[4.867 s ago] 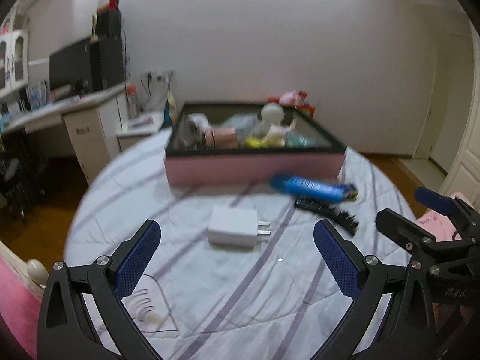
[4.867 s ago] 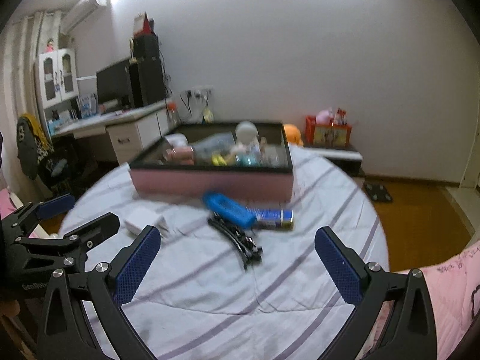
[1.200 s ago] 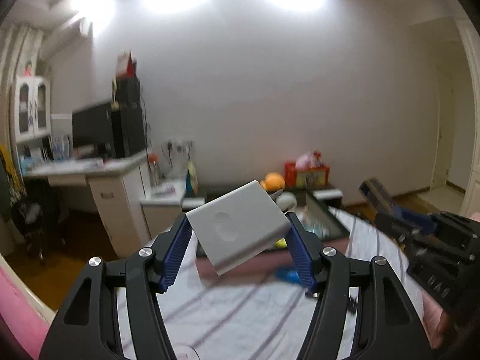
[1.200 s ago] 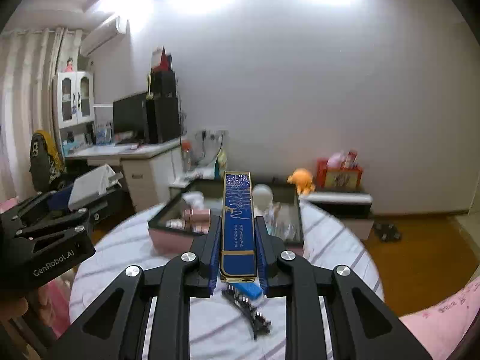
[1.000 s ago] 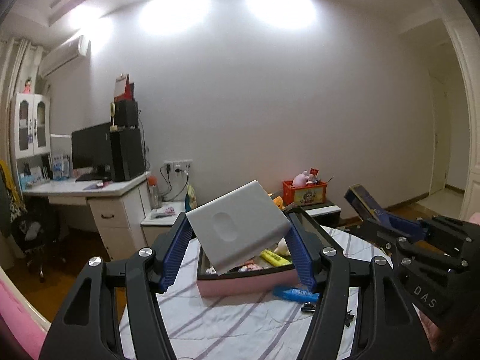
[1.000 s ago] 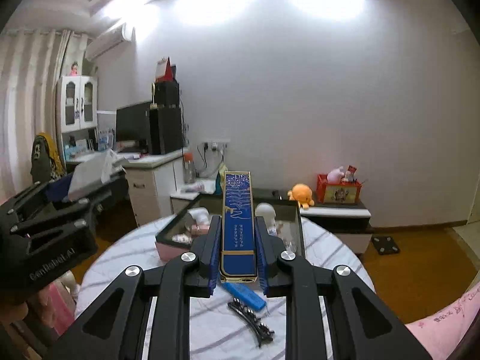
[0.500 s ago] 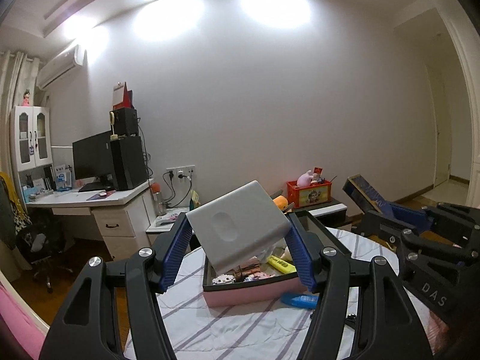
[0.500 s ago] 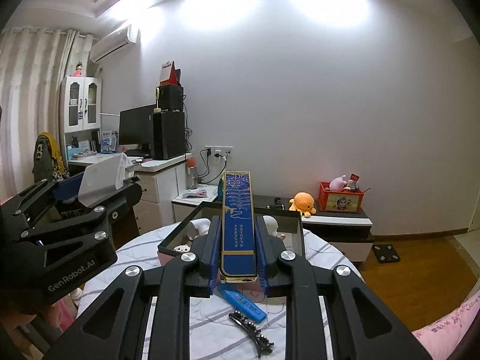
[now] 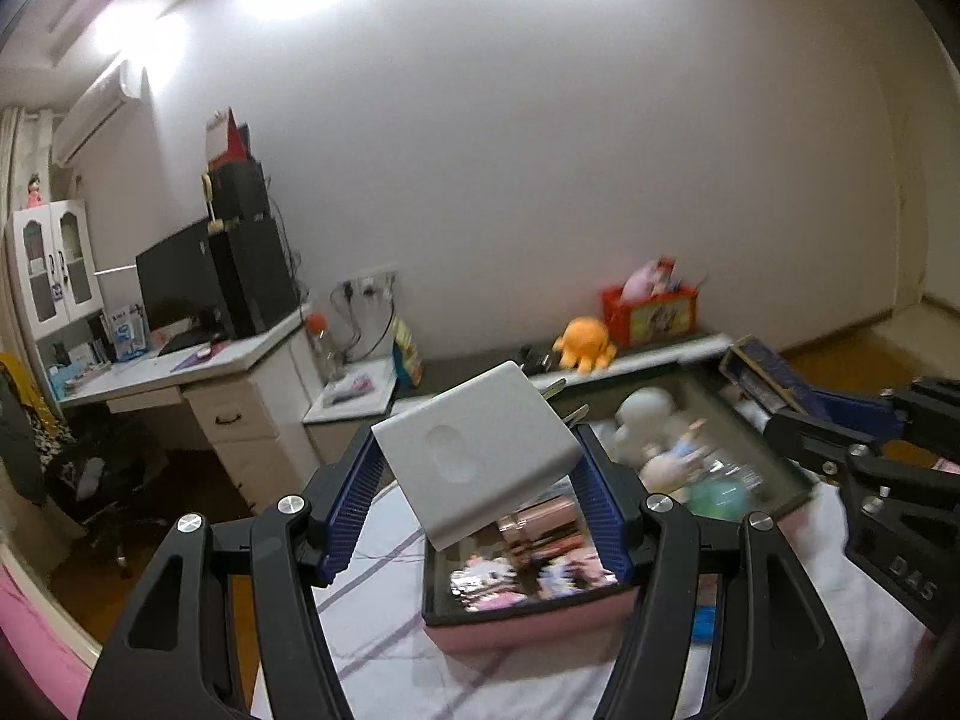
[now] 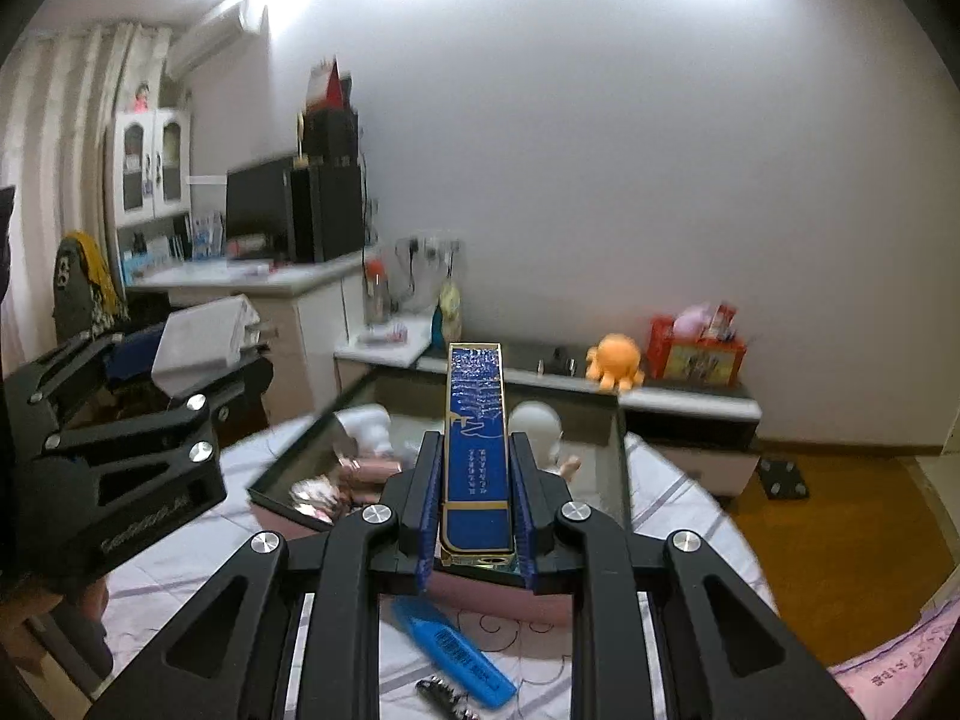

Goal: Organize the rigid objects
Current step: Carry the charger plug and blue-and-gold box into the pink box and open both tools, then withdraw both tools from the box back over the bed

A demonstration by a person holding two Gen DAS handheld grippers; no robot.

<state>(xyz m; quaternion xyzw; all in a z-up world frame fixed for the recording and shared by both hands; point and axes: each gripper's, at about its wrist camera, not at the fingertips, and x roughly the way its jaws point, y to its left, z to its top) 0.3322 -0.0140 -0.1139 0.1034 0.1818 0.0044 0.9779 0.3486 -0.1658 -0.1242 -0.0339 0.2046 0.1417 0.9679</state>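
My left gripper (image 9: 477, 480) is shut on a white plug-in charger (image 9: 480, 453), held tilted in the air over the near left end of the pink storage box (image 9: 528, 627). My right gripper (image 10: 475, 480) is shut on a slim blue and gold box (image 10: 477, 456) that points forward above the same pink storage box (image 10: 510, 597). The box holds a white doll head (image 10: 534, 420), pink packets and other small items. On the striped cloth in front of it lie a blue tube (image 10: 456, 654) and a black hair clip (image 10: 441, 693).
The round table wears a white cloth with purple stripes (image 9: 384, 648). Behind it stand a white desk with a monitor (image 9: 174, 294), a low shelf with an orange plush toy (image 10: 618, 360) and a red box (image 10: 696, 354). Wooden floor (image 10: 840, 540) lies at the right.
Both grippers have moved forward and slightly down with their loads, so the pink box looks much nearer and now lies under them. The jaws have not changed.
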